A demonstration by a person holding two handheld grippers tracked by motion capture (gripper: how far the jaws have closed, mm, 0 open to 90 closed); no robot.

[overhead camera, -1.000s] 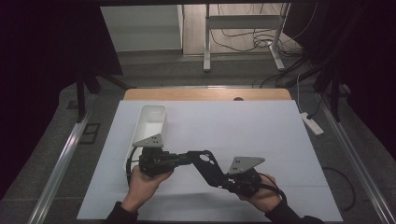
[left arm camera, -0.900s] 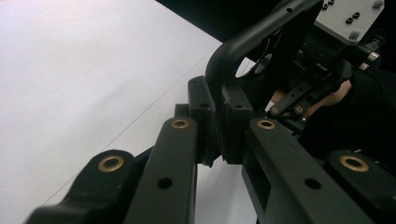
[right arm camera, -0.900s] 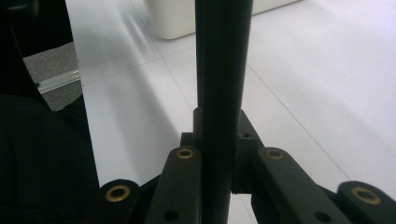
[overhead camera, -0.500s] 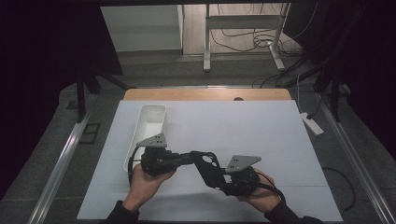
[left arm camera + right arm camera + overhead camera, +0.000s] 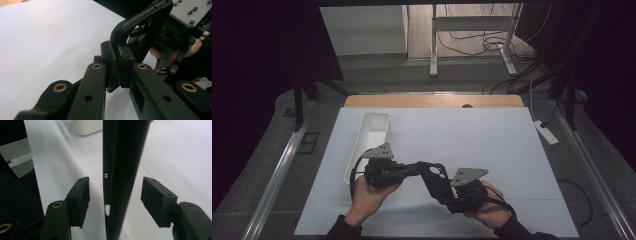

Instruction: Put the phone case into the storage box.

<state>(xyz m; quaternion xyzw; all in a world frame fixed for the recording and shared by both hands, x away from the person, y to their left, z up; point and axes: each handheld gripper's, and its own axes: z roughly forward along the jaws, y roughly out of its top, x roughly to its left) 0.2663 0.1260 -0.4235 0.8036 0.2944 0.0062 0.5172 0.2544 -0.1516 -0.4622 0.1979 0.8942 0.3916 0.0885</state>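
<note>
A flat black part (image 5: 432,175) with a round hole hangs over the white table top (image 5: 472,135), between my two grippers. My left gripper (image 5: 413,169) is shut on its left end. In the left gripper view the jaws of that gripper (image 5: 116,67) clamp the part's curved black rim (image 5: 140,30). My right gripper (image 5: 441,189) stands open around the part's lower right end. In the right gripper view the part (image 5: 122,157) stands edge-on between the open pads of the right gripper (image 5: 115,197), with a gap on each side.
A long white bin (image 5: 373,131) lies on the left of the table, just beyond my left hand; its end (image 5: 87,126) shows in the right gripper view. The right gripper's grey plate (image 5: 192,12) sits close behind the part. Cables and a desk frame stand beyond the table.
My right gripper has edged slightly left, closer to the left one. The black part stays held by my left gripper in nearly the same place.
</note>
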